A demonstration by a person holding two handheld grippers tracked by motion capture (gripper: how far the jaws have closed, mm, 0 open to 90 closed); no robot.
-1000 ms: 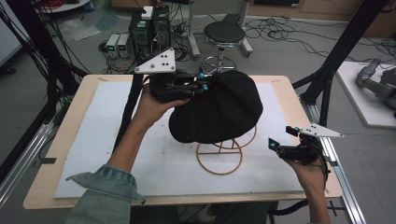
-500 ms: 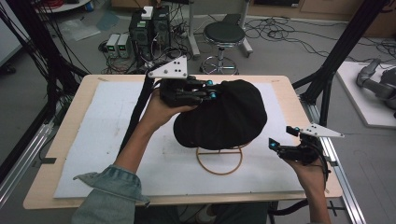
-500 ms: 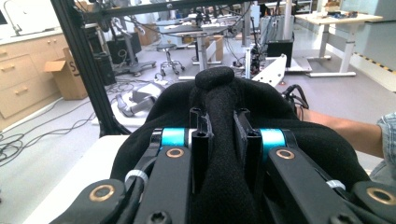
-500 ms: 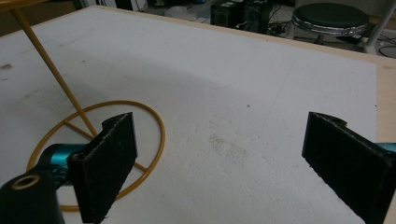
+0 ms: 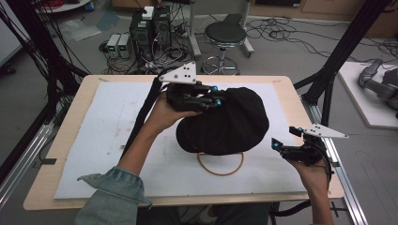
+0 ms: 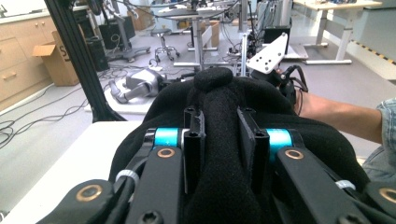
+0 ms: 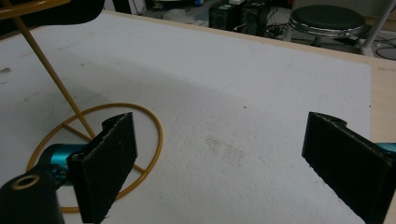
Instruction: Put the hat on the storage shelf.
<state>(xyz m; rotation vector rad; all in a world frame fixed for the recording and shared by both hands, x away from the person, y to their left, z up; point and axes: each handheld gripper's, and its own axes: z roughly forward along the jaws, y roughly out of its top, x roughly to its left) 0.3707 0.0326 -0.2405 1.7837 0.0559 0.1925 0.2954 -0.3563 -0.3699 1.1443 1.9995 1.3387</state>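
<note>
Pinching a fold of the black hat (image 5: 230, 124) between them, the left tongs (image 6: 220, 149) hold it up over the thin yellow wire stand (image 5: 220, 163) in the middle of the white tabletop (image 5: 94, 140). The risk I see is that stand — it looks light, so dragging or dropping the hat sideways could tip it or skid its ring base. The pinch takes only a ridge of soft cloth, which might slip free. The right tongs (image 7: 229, 163) hang spread and empty near the base, low over the tabletop — too far off to steady anything.
</note>
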